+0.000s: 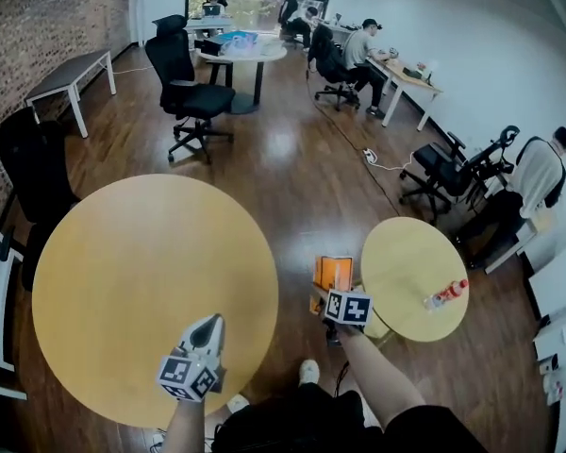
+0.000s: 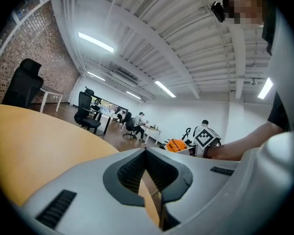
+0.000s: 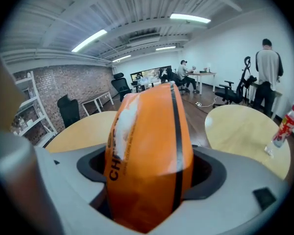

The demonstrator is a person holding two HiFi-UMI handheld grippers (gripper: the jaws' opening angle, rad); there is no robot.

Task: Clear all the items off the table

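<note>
The right gripper is pinching an orange packet at the lower centre of the head view, in the gap between the 2 round tables, so the packet is hanging over the wooden floor and resting on neither. In the right gripper view its jaws are standing wide because the puffy packet is filling the space between them, with the pads pressing on both its flanks and the packet rising upright out of them. The left gripper, at lower left, is hovering over the near edge of the big tabletop with its jaws pressed together on nothing, probably idling as the spare hand. That big tabletop is showing no items, so the clearing there is looking done. The small tabletop at right is carrying a red-labelled bottle standing near its right rim, and I judge it is serving as the drop-off spot.
</note>
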